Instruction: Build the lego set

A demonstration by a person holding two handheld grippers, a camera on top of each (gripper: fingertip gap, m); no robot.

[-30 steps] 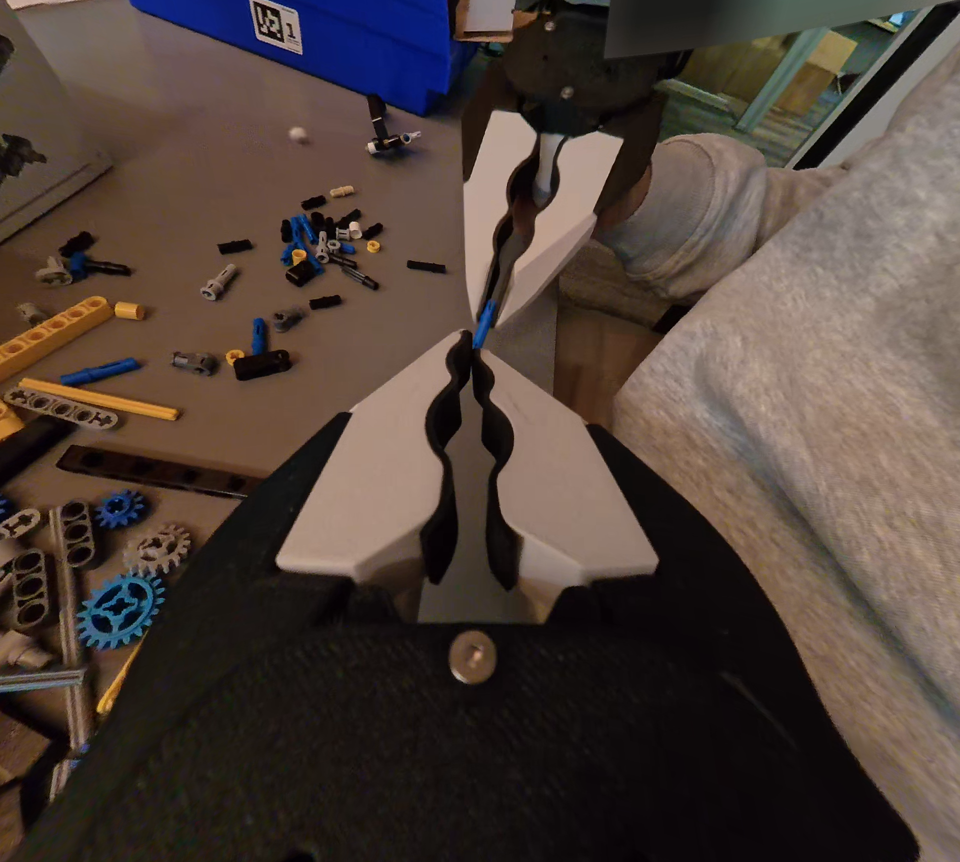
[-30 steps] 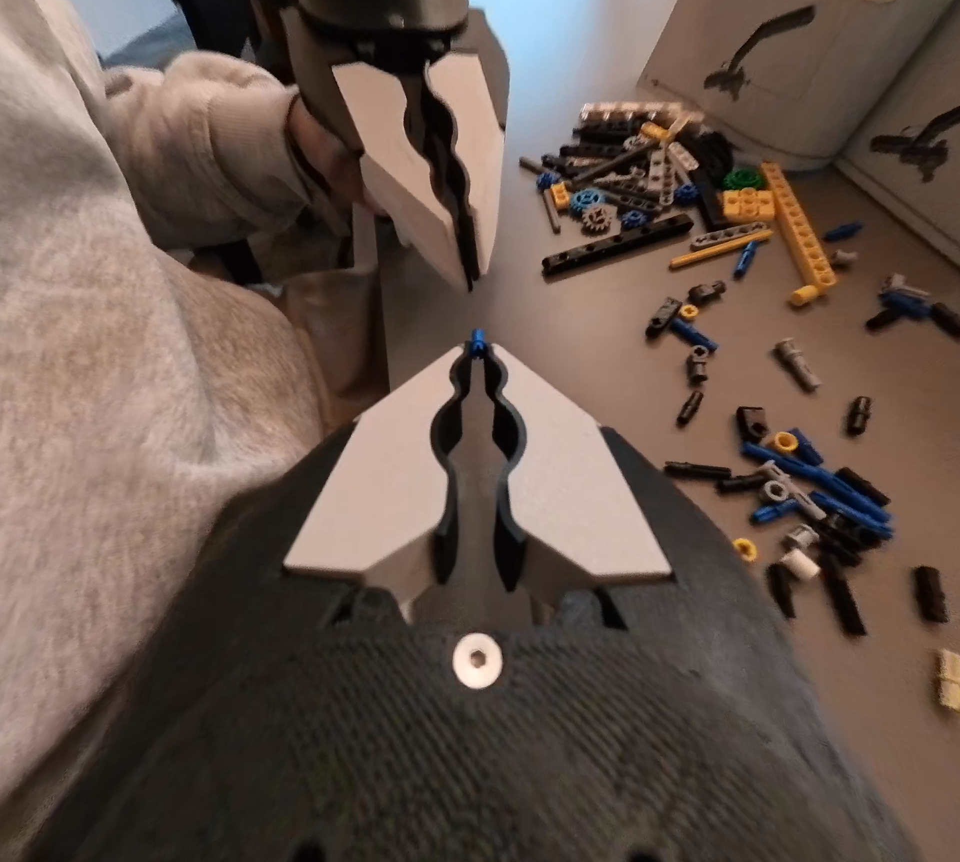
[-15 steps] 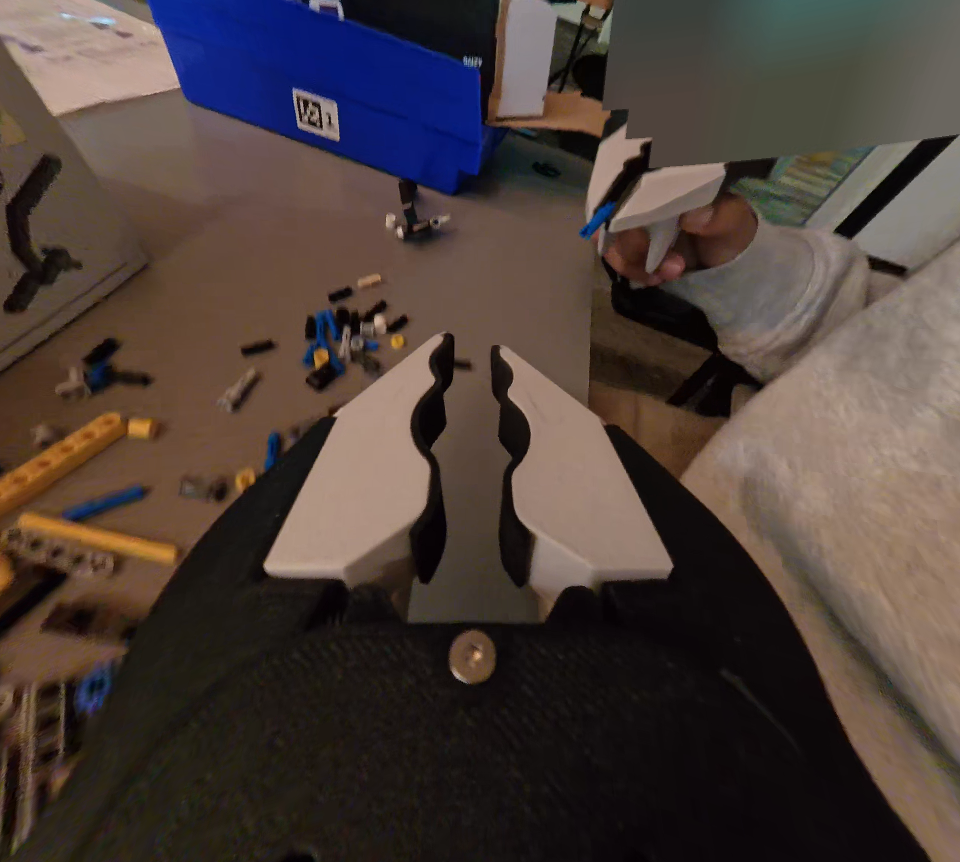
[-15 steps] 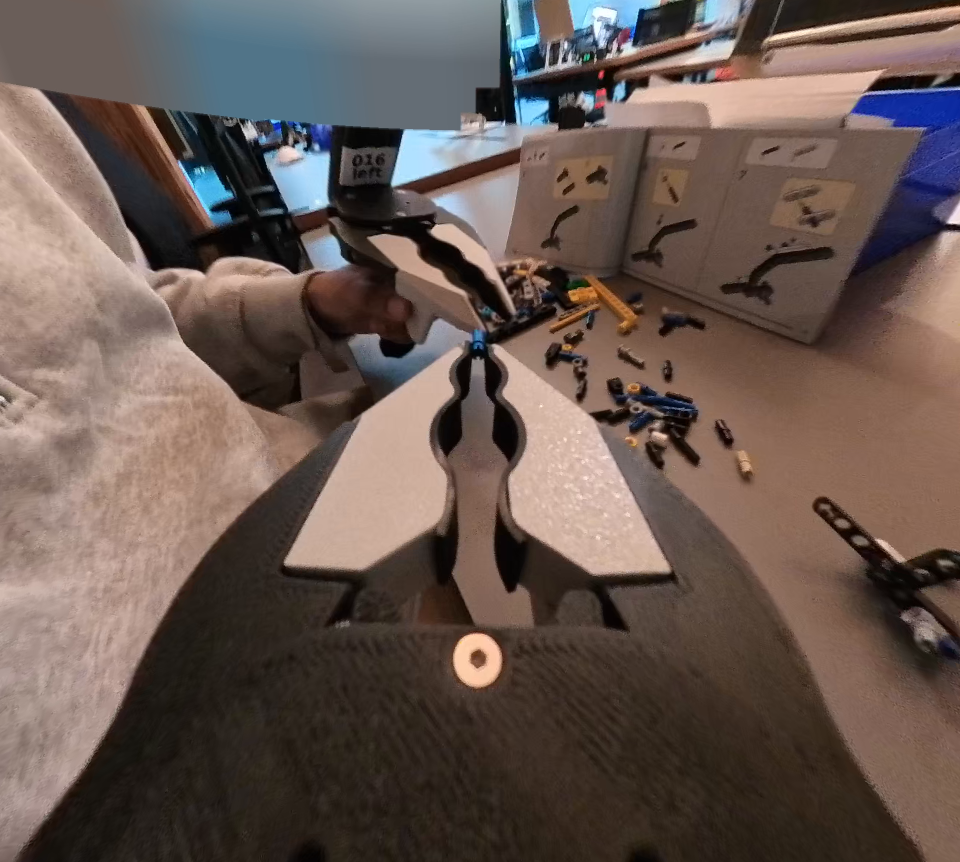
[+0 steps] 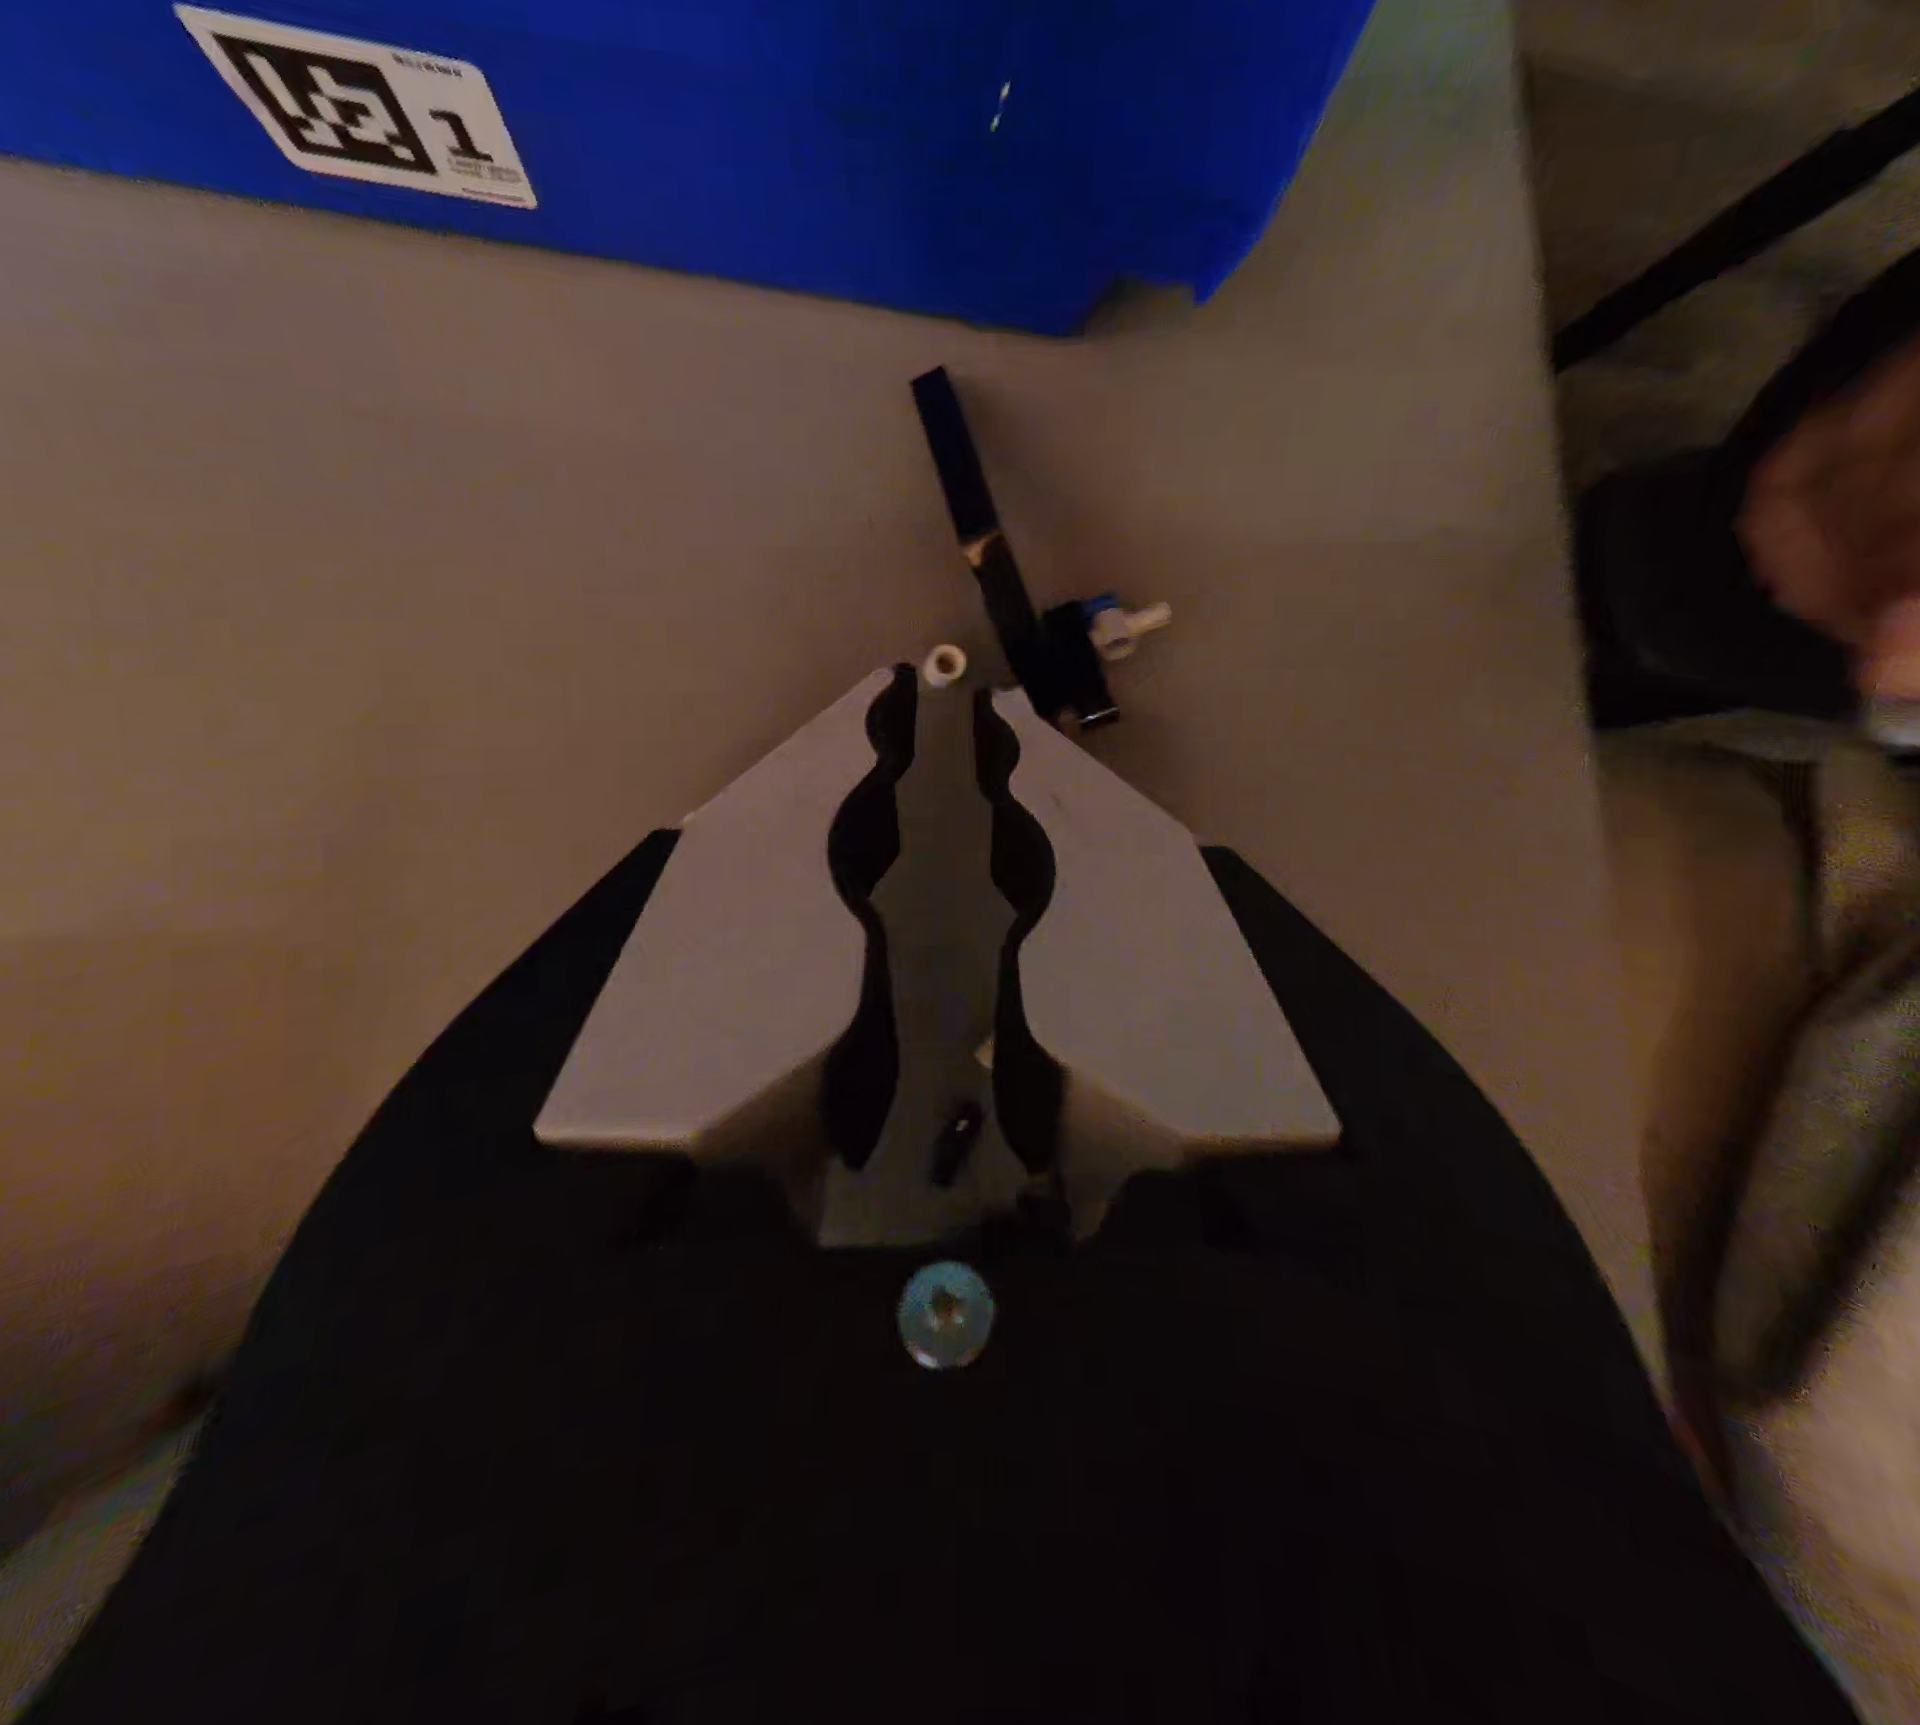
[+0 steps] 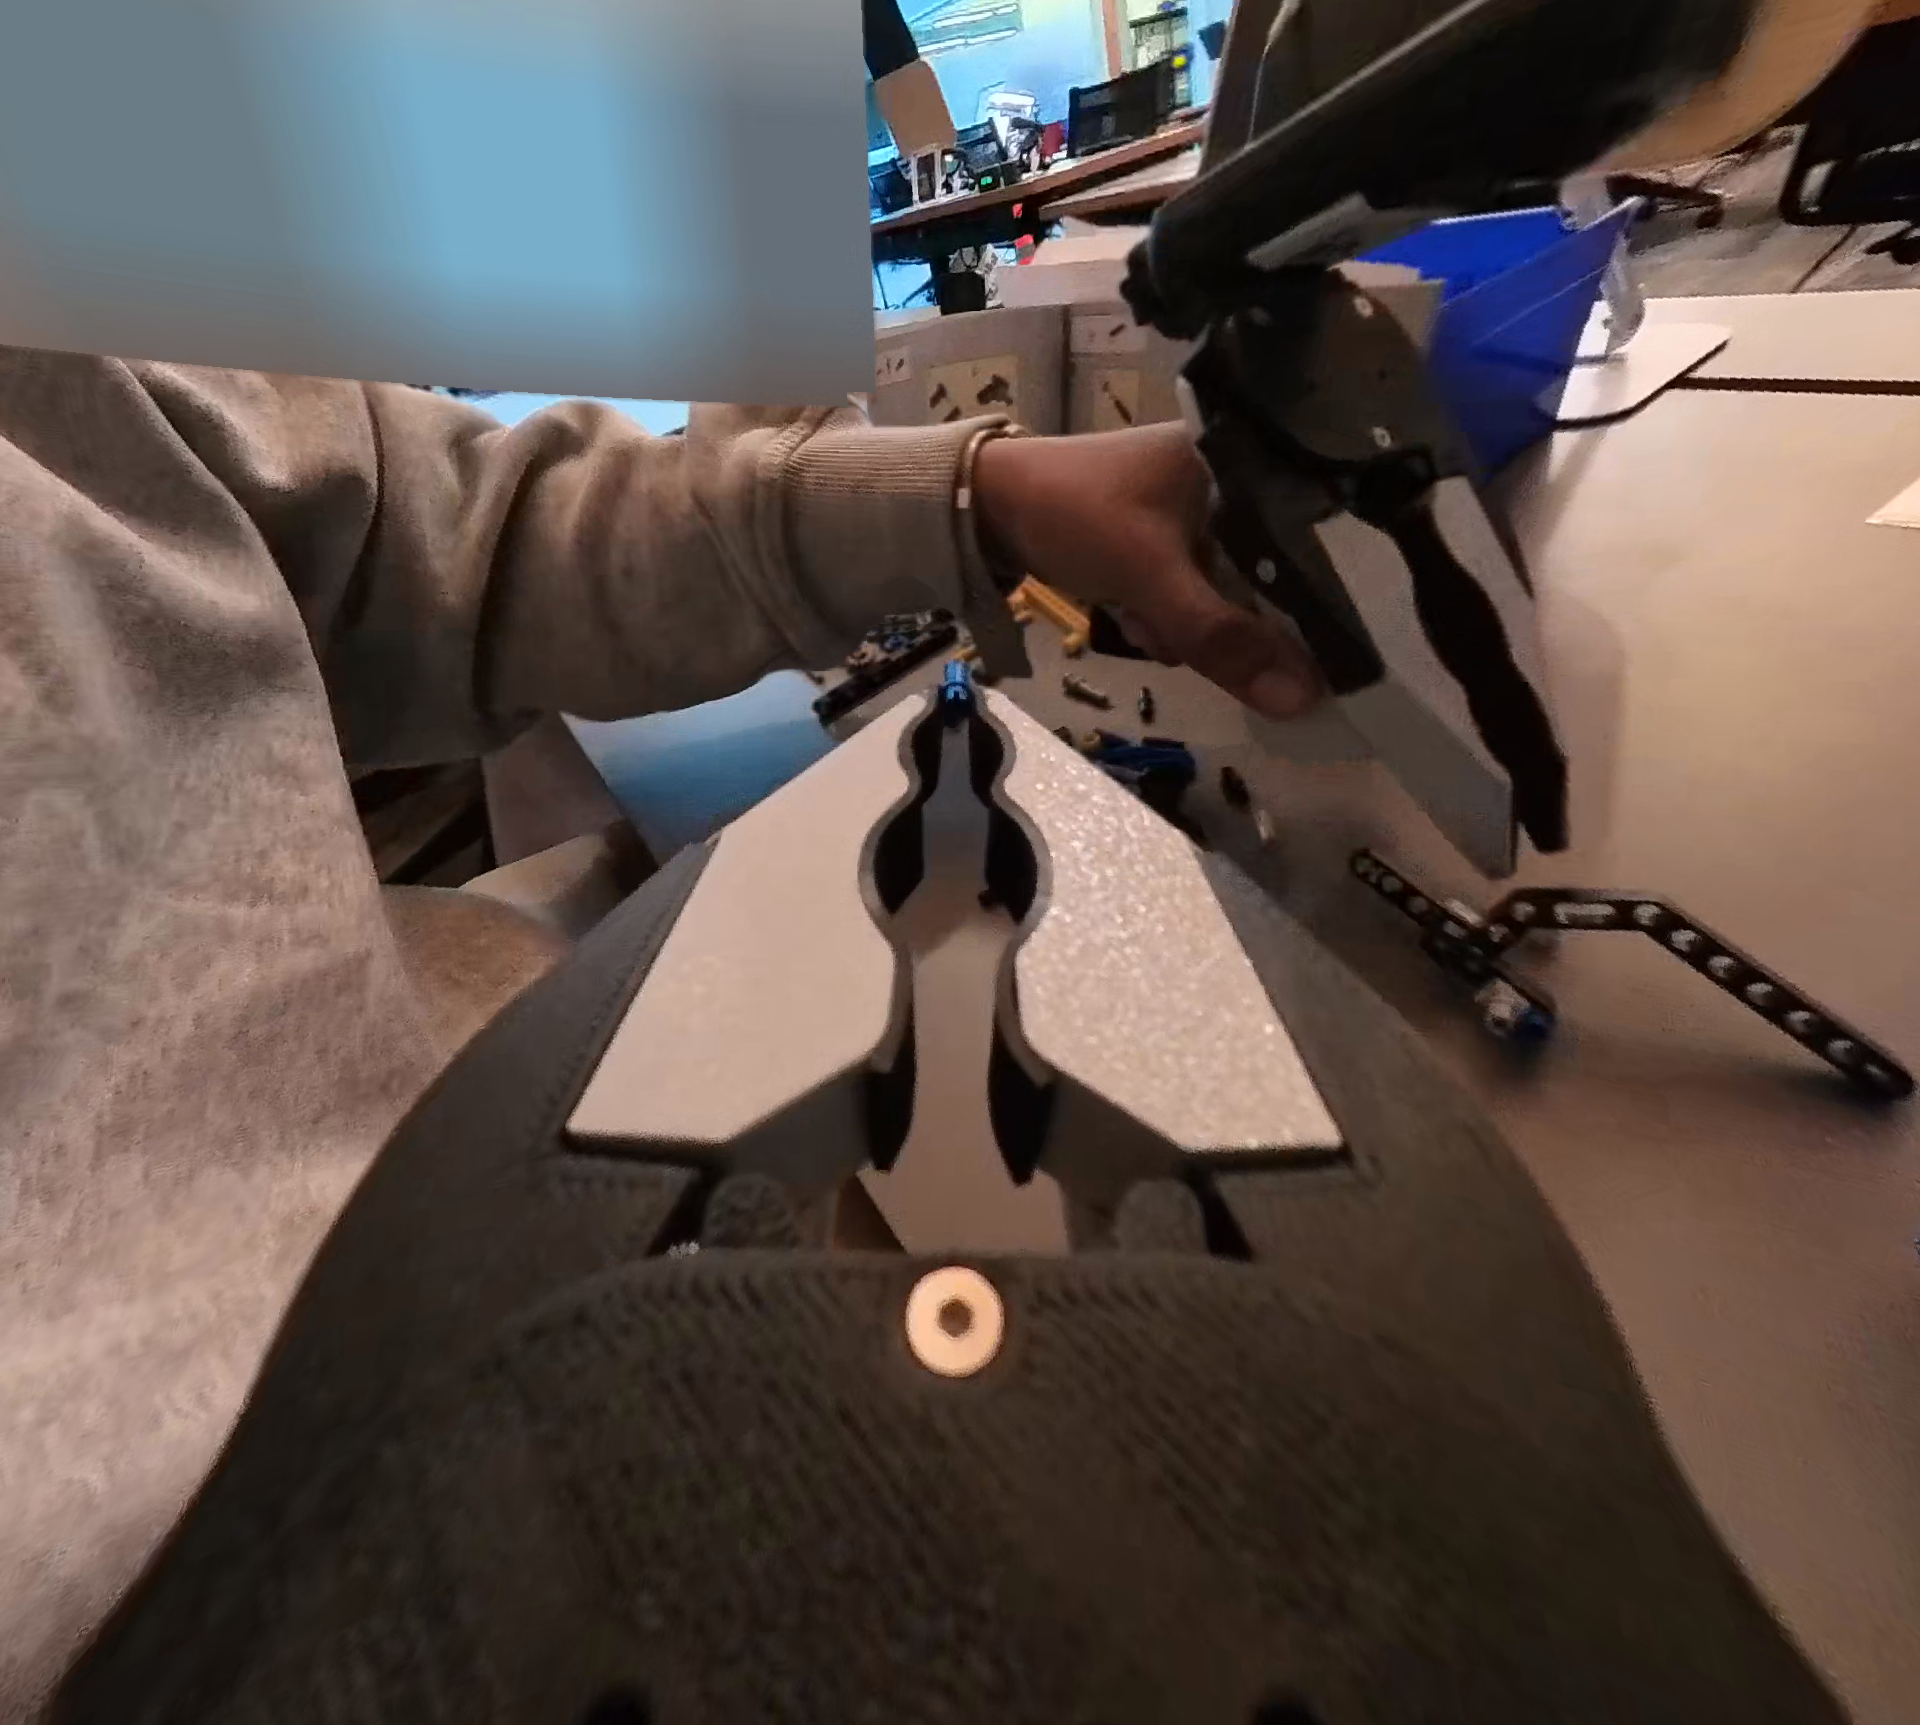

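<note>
Blue, light and slippery, the pin [image 6: 954, 701] sits clamped at my right gripper [image 6: 956, 707] tips, while my left gripper [image 5: 940, 688], jaws slightly apart, hovers just beside the stiff black beam assembly [image 5: 1013, 595] near the blue bin [image 5: 779, 65], best gripped mid-beam.

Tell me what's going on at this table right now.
A person is building a lego set with a handheld gripper in each hand. The right gripper is shut on a small blue pin at its fingertips. The left gripper is open and reaches down toward a partly built black beam assembly lying on the table near a blue bin. A small white piece sits just at its tips.
</note>
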